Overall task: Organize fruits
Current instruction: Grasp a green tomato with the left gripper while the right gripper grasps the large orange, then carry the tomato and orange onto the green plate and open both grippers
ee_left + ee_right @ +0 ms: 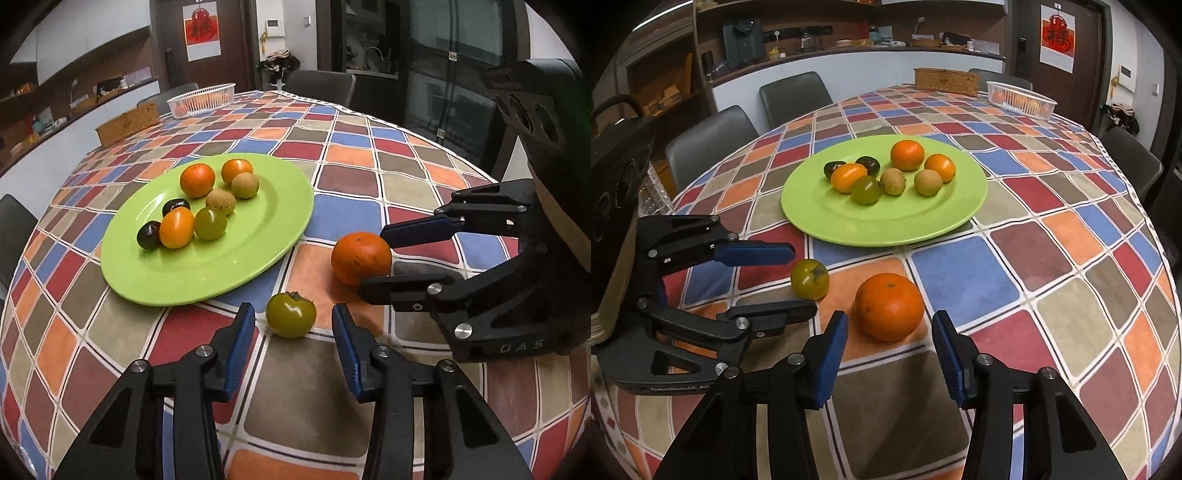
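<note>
— Look at the left gripper (291,350): its blue fingers (240,350) stand a little way apart, nothing between them yet, and the green tomato (291,314) sits on the bench (424,184) just beyond the tips.

— And the right gripper (889,354)?

— Same story. Its fingers (830,360) are parted about as wide as the orange (889,306), which lies just past them, untouched as far as I can see. From the left side one finger looks very near the peel, but I can't tell if it touches.

— So the two loose fruits lie side by side, near edge of the bench?

— Yes, tomato to the left, orange to the right, close together. The green plate (923,229) is further back, already carrying several small fruits on its far half; the near half is bare.

— How would you do it well?

— I'd slide each pair of fingers around the fruit's widest part before closing, and go gently on the tomato. The two grippers are close, so I'd lift one at a time, then set both on the plate's bare near side.
</note>
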The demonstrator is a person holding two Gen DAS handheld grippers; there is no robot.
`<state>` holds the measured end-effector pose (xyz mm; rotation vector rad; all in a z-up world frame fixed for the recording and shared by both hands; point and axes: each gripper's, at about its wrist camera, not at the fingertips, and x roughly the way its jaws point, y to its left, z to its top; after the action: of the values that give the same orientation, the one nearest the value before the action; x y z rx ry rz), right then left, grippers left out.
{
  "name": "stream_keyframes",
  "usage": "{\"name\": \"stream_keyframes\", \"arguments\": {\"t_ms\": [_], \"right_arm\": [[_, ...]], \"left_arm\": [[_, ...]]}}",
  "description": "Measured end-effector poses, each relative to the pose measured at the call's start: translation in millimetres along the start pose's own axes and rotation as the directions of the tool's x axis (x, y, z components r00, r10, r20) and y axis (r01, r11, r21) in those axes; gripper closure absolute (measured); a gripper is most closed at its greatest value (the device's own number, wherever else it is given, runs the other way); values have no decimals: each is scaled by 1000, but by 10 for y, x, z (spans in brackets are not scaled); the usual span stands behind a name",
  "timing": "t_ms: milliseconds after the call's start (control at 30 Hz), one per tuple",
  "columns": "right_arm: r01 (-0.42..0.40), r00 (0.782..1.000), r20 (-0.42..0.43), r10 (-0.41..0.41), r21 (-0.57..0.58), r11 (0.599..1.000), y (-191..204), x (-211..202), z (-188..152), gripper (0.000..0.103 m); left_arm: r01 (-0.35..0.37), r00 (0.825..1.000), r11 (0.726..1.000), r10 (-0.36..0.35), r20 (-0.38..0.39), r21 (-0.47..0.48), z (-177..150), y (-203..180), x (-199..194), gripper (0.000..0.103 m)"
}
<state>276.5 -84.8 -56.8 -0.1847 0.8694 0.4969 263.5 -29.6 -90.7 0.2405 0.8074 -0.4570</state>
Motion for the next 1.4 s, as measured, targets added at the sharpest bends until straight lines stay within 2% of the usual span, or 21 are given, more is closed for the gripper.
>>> {"name": "stream_keyframes", "arguments": {"t_ms": [200, 600, 1400], "right_arm": [[-29, 999, -16, 30, 20, 999, -38, 105, 51, 61], [-32, 999, -7, 32, 39, 999, -39, 92, 42, 62], [-6, 993, 118, 0, 53, 999, 59, -487, 133, 62]], "left_arm": [[11, 1000, 1000, -11, -14, -21, 23, 32, 62, 74], [-6, 1000, 999, 7, 19, -44, 29, 21, -116, 74], [-57, 989, 994, 69, 132, -92, 85, -86, -752, 74]]}}
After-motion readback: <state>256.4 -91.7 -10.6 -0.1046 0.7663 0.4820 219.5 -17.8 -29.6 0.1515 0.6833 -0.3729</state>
